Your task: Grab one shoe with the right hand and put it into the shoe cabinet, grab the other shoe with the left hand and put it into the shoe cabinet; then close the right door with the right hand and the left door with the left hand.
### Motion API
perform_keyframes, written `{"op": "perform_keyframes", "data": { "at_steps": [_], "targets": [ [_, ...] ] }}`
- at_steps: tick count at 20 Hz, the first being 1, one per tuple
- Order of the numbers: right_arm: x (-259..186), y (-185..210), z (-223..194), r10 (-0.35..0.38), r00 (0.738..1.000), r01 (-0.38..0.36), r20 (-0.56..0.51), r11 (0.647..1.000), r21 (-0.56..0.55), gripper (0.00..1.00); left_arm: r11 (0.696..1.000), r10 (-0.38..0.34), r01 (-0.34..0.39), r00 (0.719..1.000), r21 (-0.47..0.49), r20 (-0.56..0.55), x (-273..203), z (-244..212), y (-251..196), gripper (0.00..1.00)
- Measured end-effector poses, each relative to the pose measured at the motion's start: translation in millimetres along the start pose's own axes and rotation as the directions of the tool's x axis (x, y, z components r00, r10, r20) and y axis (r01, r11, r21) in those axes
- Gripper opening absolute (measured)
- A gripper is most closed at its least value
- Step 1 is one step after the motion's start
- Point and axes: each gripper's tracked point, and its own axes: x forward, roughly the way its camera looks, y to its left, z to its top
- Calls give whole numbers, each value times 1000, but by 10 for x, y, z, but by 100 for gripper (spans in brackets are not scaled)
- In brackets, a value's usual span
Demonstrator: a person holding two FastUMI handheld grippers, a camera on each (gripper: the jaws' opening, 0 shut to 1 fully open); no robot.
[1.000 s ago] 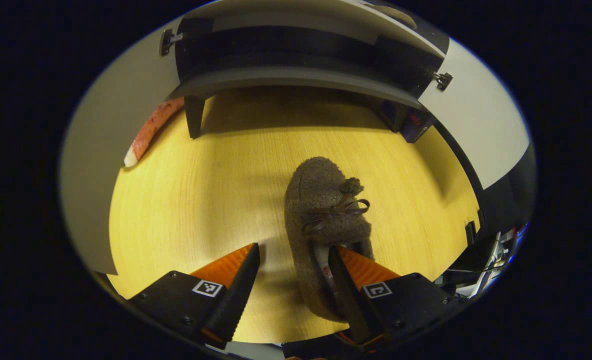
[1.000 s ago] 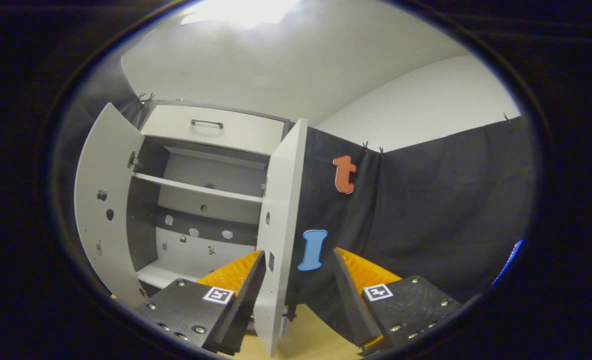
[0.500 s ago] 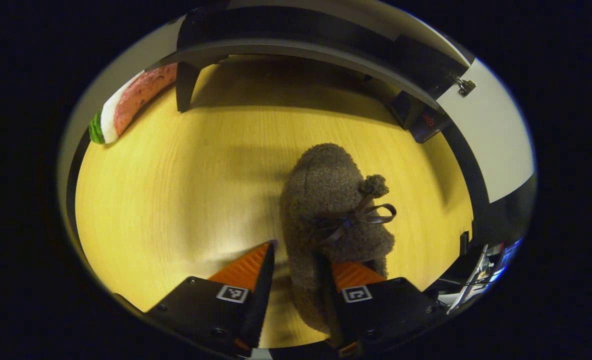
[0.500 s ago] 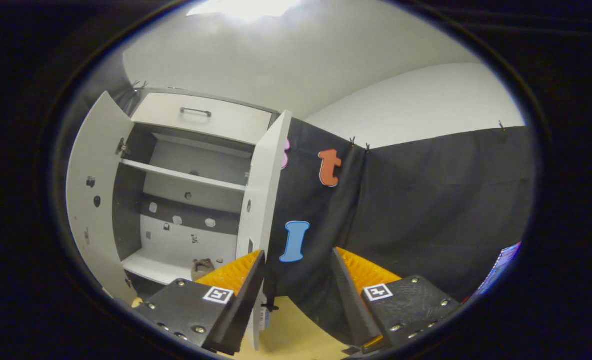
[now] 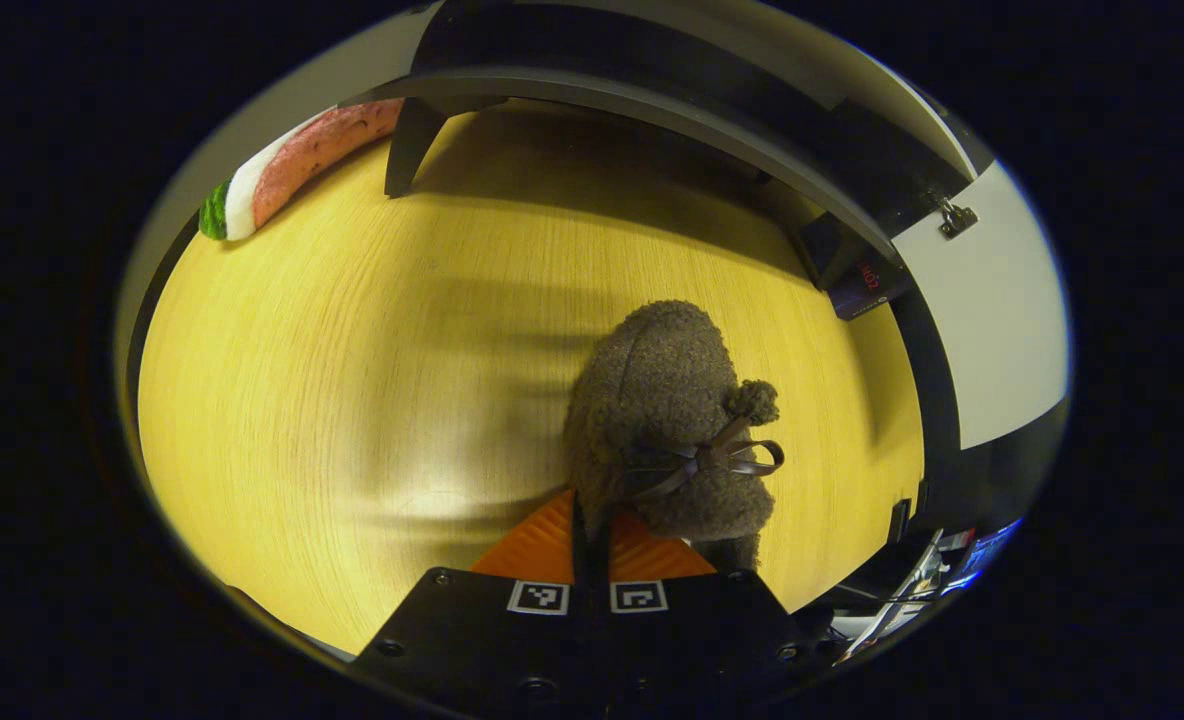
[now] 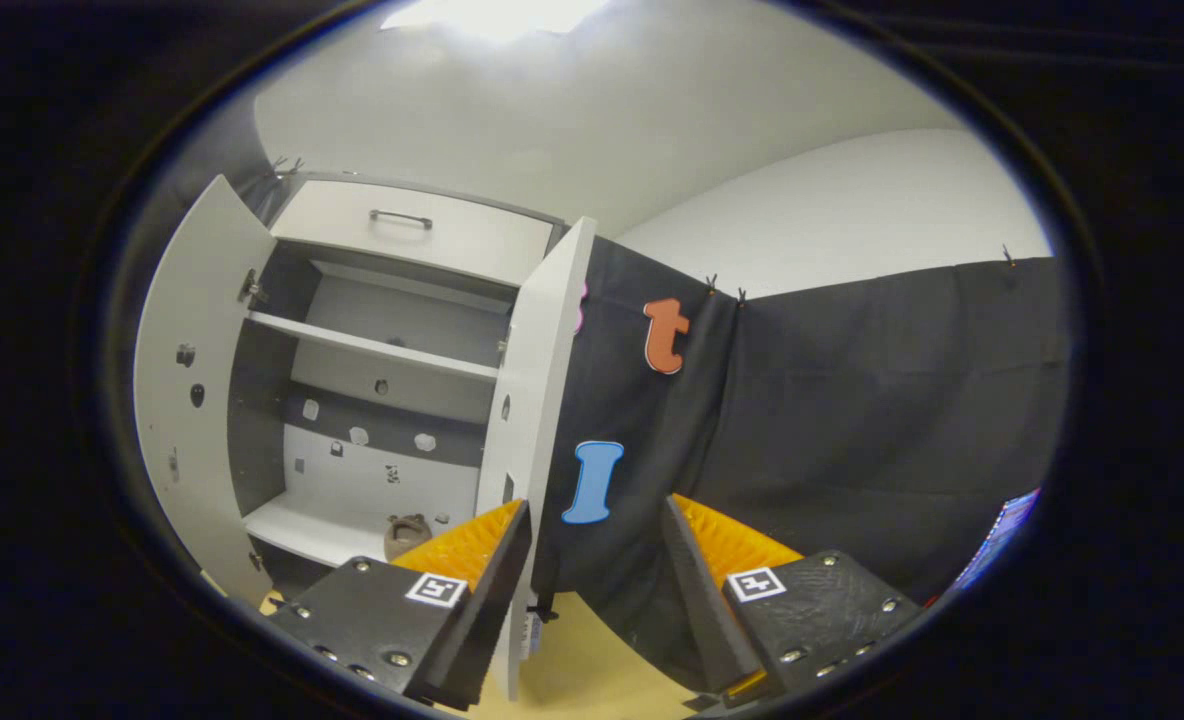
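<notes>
A brown fuzzy shoe [image 5: 664, 400] with a bow lies on the yellow wooden floor [image 5: 352, 380] in the left gripper view. My left gripper [image 5: 589, 530] is shut on the rim of its heel end, the fingers almost together. In the right gripper view my right gripper [image 6: 592, 560] stands open and holds nothing, off to the right of the shoe cabinet [image 6: 392, 350]. Both cabinet doors are swung wide: the left door [image 6: 187, 380] and the right door [image 6: 532, 400]. The other brown shoe [image 6: 407, 535] sits on the cabinet's bottom shelf.
The cabinet's underside and a leg [image 5: 407, 145] rise just beyond the held shoe. A red, white and green plush strip [image 5: 282, 175] lies at the floor's far left. A small dark box [image 5: 857, 280] stands by the open white door [image 5: 992, 310]. Cables and clutter [image 5: 932, 580] lie at the right.
My left gripper has gone from open astride the shoe's side to shut on its rim. The right gripper stayed open and drifted slightly, bringing the shoe on the shelf into sight.
</notes>
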Motion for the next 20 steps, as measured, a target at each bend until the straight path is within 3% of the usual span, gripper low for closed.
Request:
{"op": "perform_keyframes", "data": {
  "at_steps": [4,10,15,20],
  "targets": [
    [24,-19,-26,-4,1000,4,2,1000,1,77,999,-26,25,999,36,35,-179,64,-135,1],
    [79,-57,-118,0,1000,0,-5,1000,19,80,994,-90,76,978,80,186,-676,591,-480,1],
    [117,-95,-179,1,1000,-1,-6,1000,27,80,986,-150,119,938,116,314,-1168,1059,-813,1],
    [182,-150,-231,1,1000,0,-12,999,49,80,978,-200,153,876,141,440,-1703,1590,-1107,1]
  ]
}}
